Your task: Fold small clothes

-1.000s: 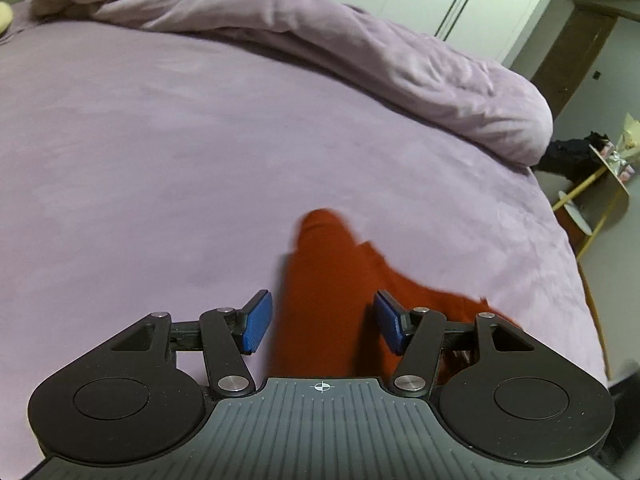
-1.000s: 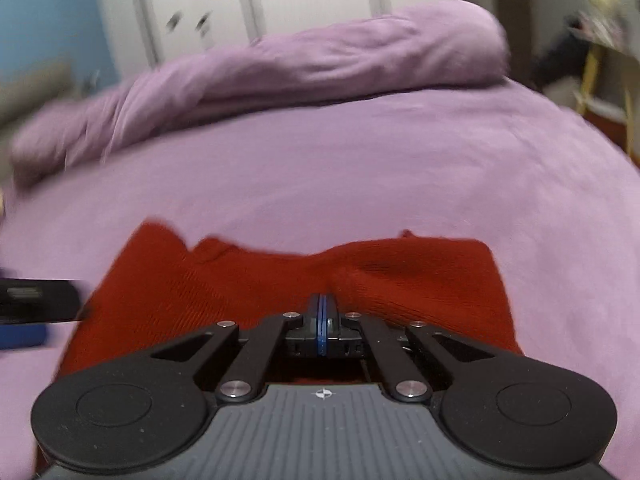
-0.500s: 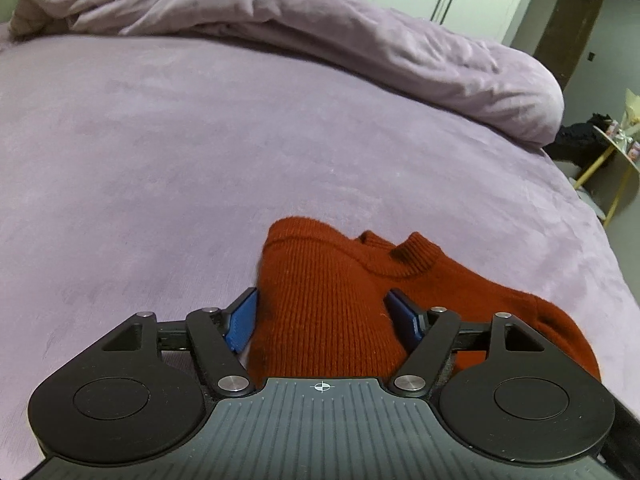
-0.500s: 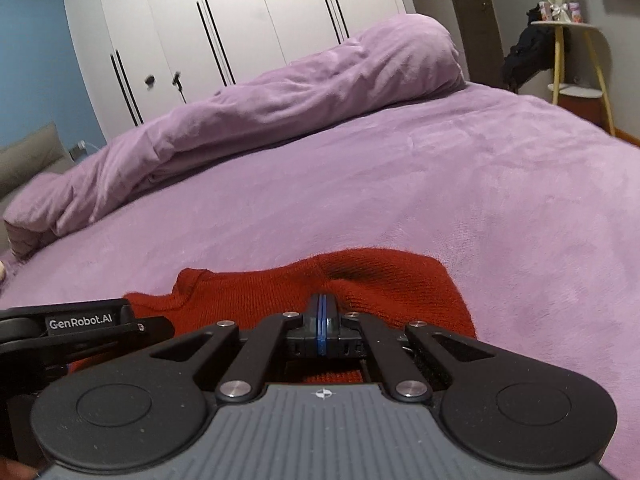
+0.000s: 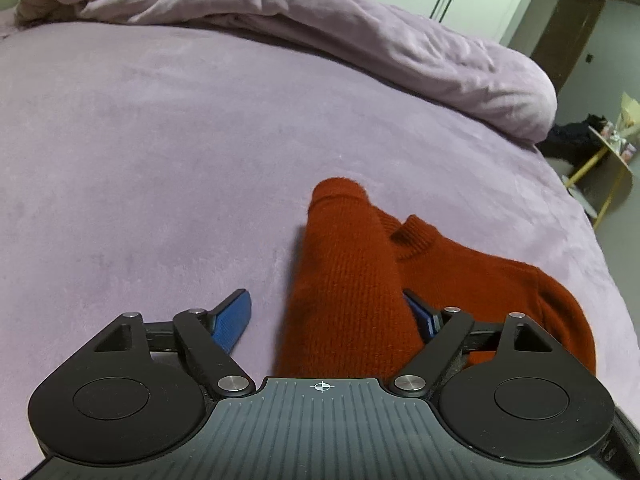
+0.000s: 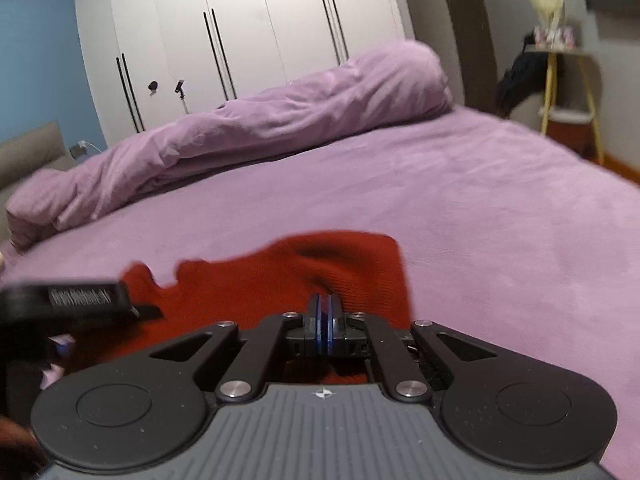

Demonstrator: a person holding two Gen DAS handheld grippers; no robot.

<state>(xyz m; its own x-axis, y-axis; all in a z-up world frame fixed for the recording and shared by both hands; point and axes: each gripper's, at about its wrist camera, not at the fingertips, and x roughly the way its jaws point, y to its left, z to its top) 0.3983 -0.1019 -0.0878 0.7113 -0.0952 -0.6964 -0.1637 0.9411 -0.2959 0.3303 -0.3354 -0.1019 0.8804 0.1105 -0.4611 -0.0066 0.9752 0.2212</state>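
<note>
Rust-red knit lies on the purple bed [image 5: 160, 128]: a small sweater [image 5: 460, 280], partly folded. In the left wrist view one part, a sleeve or side panel, is rolled over into a long band that runs from the gripper towards 12 o'clock, and the ribbed collar shows just beside it at about 1 o'clock. The rest of the body spreads out towards 3 o'clock, with a rounded hump at its far edge.

The left gripper [image 5: 332, 316] has just been opening; its jaws stand wide, the folded band lies between them, and the left pad [image 5: 234, 320] rests clear of the cloth on the bed sheet. Whether the right-hand pad touches the knit cannot be told, since the cloth covers part of it. This looks like a release after laying that fold down.

The right gripper [image 6: 322, 320] is closed, its blue pads pinching a fold of the sweater [image 6: 340, 272], which bunches up at 12 o'clock ahead of it. The left gripper [image 6: 68, 300] shows blurred at 9 o'clock in that view.

As a judgement, the fold is roughly midway: one side is turned in, while the other side is in hand and not yet laid flat. The final halving and smoothing appear left to do. A bunched duvet [image 5: 360, 40] lies well apart at 12 o'clock.
</note>
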